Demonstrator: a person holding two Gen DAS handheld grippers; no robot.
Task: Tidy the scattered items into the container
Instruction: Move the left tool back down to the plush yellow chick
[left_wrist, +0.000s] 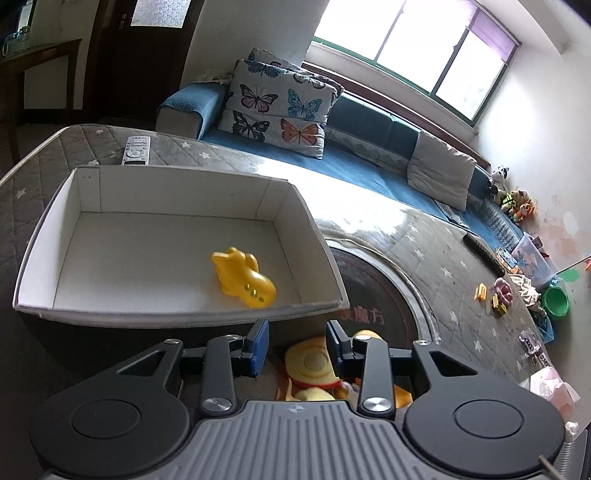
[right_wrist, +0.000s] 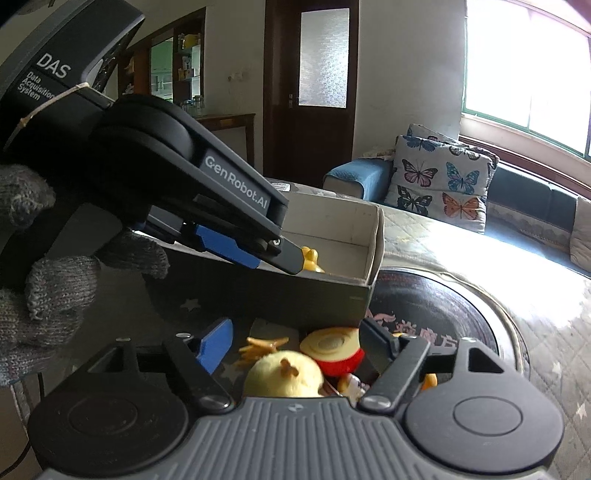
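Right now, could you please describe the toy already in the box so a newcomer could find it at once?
Find the open white-lined box on the grey quilted table. The yellow toy lies on its floor, near the front right corner. It is the only thing inside; the other toys sit outside, below the box's front wall.

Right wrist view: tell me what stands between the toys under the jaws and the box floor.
The box's dark near wall rises between the toy pile and the white floor, so the toys must go over it. The left gripper also hangs over that edge. Only the yellow toy lies inside.
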